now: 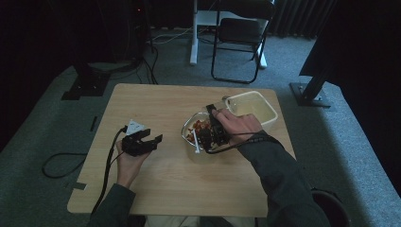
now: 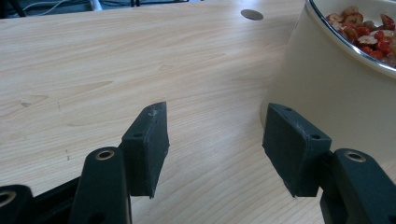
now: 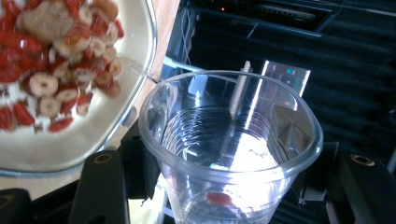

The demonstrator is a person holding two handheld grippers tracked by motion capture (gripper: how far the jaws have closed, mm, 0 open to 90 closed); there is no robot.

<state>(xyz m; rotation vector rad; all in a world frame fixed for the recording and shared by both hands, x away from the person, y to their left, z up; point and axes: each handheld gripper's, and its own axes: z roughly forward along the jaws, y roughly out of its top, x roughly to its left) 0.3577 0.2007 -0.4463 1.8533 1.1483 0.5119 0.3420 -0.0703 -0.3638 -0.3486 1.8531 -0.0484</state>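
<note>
I am holding the right tool at the middle right of the high view, and it is grasping a clear plastic cup, its jaws pressing on the two sides of it. In the right gripper view the cup is filling the lower centre; one red piece, I think a dried berry, is lying at its bottom. The bowl of red and pale dried fruit is sitting at the upper left, just beside the cup. My left tool is resting released on the desk at the centre left, nothing between its jaws.
</note>
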